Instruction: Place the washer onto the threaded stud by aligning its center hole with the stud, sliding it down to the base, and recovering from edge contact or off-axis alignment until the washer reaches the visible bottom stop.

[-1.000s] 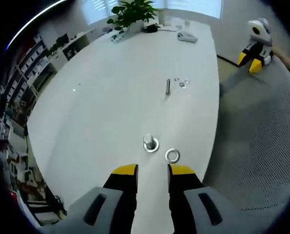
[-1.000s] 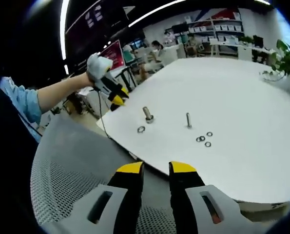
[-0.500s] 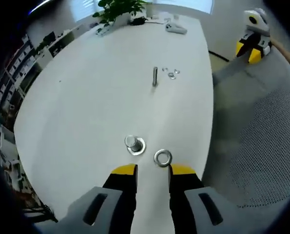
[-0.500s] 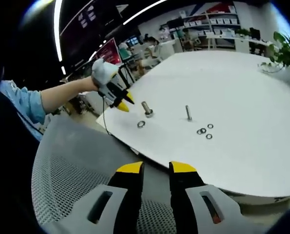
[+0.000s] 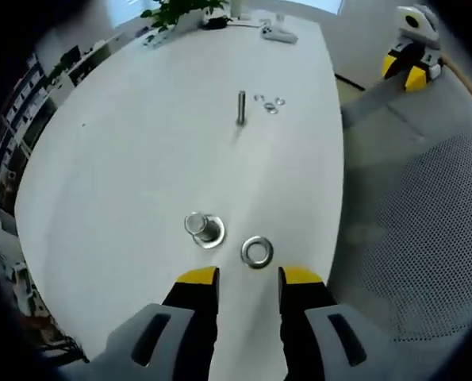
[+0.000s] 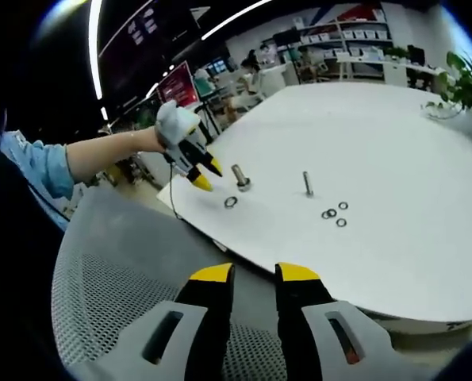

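Washer [image 5: 257, 252]: flat on the white table [image 5: 124, 175], lower centre of left gripper view, just above the jaw tips, right of the stud, apart from it; nothing grips it. In right gripper view it's the small ring [image 6: 231, 202] left of centre.
Threaded stud [image 5: 201, 228]: upright on its round base, centre-left low; also seen at [image 6: 239, 177].
Left gripper [image 5: 250, 275]: yellow-tipped jaws spread, gap empty, hovering low over table edge. From the other cam [image 6: 203, 174] a hand holds it, tips just left of stud.
Right gripper [image 6: 255, 272]: jaws spread, nothing between, over the grey mesh chair [image 6: 117, 270], well off the table; seen upper right at [image 5: 404, 70].
Around: second bolt [image 5: 240, 107] standing further up the table, loose small washers [image 5: 270, 105] just right of it, well apart from stud. Nothing btwn washer and stud.
Far end: potted plant [image 5: 176, 9], grey object [image 5: 277, 32] near it.
Surface: plain white, rounded edge.
Room: shelving along left edge of left gripper view; in right gripper view shelves [image 6: 362, 44] upper right, red screen [image 6: 184, 83], ceiling light strips.
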The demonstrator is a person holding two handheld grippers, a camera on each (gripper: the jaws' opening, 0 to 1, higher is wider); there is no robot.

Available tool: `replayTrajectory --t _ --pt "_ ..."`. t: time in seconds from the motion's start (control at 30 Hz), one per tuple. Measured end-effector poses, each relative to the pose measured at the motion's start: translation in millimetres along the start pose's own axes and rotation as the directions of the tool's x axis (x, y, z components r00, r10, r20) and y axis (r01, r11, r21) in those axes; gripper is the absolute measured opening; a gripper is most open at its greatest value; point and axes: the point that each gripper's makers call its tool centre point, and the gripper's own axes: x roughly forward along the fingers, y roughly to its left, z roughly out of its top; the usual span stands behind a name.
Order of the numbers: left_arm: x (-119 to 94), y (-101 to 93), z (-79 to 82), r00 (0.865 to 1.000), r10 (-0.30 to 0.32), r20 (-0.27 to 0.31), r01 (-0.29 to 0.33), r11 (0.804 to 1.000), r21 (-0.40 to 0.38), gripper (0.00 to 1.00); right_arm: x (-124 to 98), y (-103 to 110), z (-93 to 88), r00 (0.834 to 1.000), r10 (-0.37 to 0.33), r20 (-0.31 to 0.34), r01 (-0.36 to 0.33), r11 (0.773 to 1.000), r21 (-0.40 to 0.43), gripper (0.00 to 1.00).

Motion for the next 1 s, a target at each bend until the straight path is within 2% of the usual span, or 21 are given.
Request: replayTrajectory --t 0.2,0.37,0.57,0.63,0.73,0.87,0.9,1.0 --pt "13 0.6 -2.8 0.999 -0.012 -0.045 0.012 1.0 0.013 0.31 0 0 0.5 1.0 0.001 0.004 -0.001 1.0 0.002 0.23" --pt "19 -4.3 -2.9 0.997 -0.027 -0.074 0.029 0.999 0.021 0.39 0 1 -0.3 1.0 0.007 -0.001 -0.007 1.0 -0.003 0.23" --pt "30 -7.3 -2.5 0.995 -0.013 -0.095 0.019 0.998 0.062 0.4 0 2 0.1 1.0 0.013 0.005 -0.013 1.0 0.0 0.23" --pt "35 -7.6 -13.5 0.987 -0.002 -0.161 0.018 0.995 0.097 0.4 0 2 0.7 1.0 0.016 0.009 -0.016 1.0 0.0 0.24" --pt "41 -14.1 -21.8 0.978 -0.013 -0.209 0.038 0.993 0.114 0.4 0 2 0.1 1.0 0.016 0.006 -0.016 1.0 0.001 0.24" --pt "49 -14.5 -26.1 0.971 0.011 -0.237 0.025 0.988 0.151 0.42 0 4 -1.4 1.0 0.025 -0.007 -0.025 1.0 -0.01 0.24" --pt "48 -13.1 -26.9 0.967 0.026 -0.253 0.021 0.983 0.183 0.43 0 4 -1.2 1.0 0.025 -0.006 -0.025 1.0 -0.009 0.24" --pt "49 -12.8 -25.9 0.966 0.036 -0.258 0.011 0.984 0.176 0.42 0 4 -1.6 1.0 0.027 -0.008 -0.027 1.0 -0.01 0.24"
